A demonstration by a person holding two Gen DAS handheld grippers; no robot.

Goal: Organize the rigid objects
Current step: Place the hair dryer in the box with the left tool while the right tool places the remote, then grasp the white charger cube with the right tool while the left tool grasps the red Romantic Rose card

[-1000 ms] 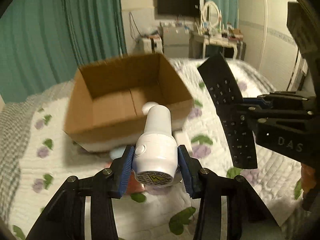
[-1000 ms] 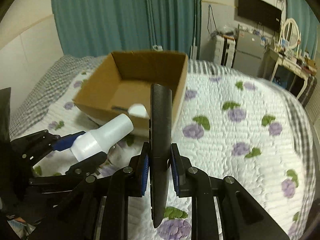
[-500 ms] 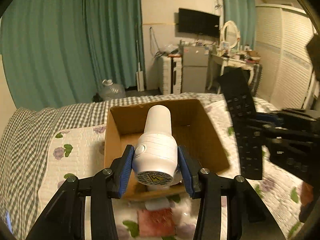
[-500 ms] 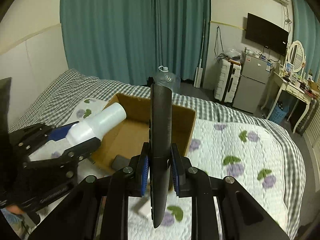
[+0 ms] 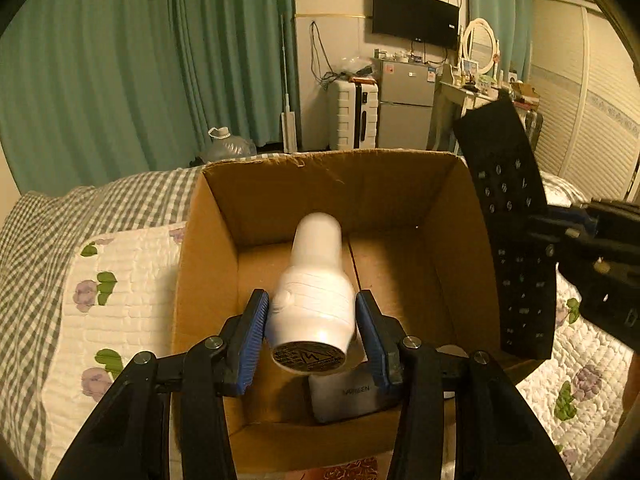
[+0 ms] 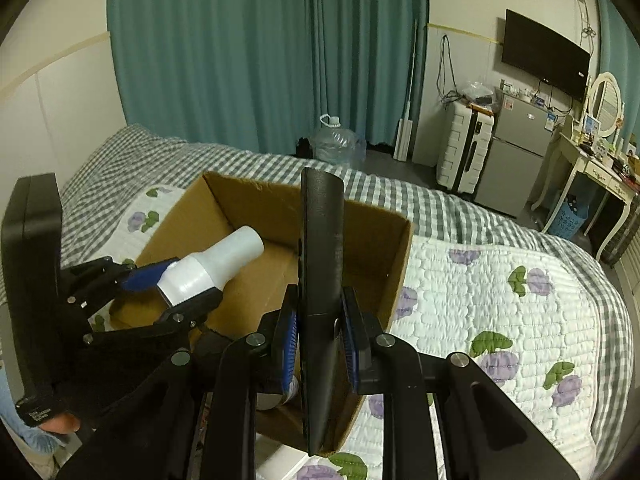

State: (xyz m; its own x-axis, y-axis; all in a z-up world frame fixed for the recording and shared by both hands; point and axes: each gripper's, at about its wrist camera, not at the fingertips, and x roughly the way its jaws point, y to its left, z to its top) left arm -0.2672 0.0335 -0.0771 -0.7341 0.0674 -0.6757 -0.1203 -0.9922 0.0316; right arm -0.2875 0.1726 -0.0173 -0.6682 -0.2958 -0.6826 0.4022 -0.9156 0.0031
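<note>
My left gripper (image 5: pixel 310 322) is shut on a white plastic device (image 5: pixel 314 280) with a round labelled base, held above the open cardboard box (image 5: pixel 208 216) on the bed. The device and left gripper also show in the right wrist view (image 6: pixel 208 268). My right gripper (image 6: pixel 320 332) is shut on a black remote control (image 6: pixel 320 264), held on edge over the box's right wall (image 6: pixel 396 264). The remote also shows in the left wrist view (image 5: pixel 508 216). A grey block (image 5: pixel 352 396) lies on the box floor.
The box sits on a white quilt with purple flowers (image 6: pixel 500 300) over a grey checked cover (image 5: pixel 36 248). Beyond the bed are teal curtains (image 6: pixel 260 52), a water jug (image 6: pixel 334 142), a white suitcase (image 6: pixel 464 156), a small fridge (image 6: pixel 512 168) and a dressing table (image 6: pixel 592 168).
Both grippers have moved forward and up over the box, which now fills the view. The white device now hangs over the box interior, and the remote stands above its right wall.
</note>
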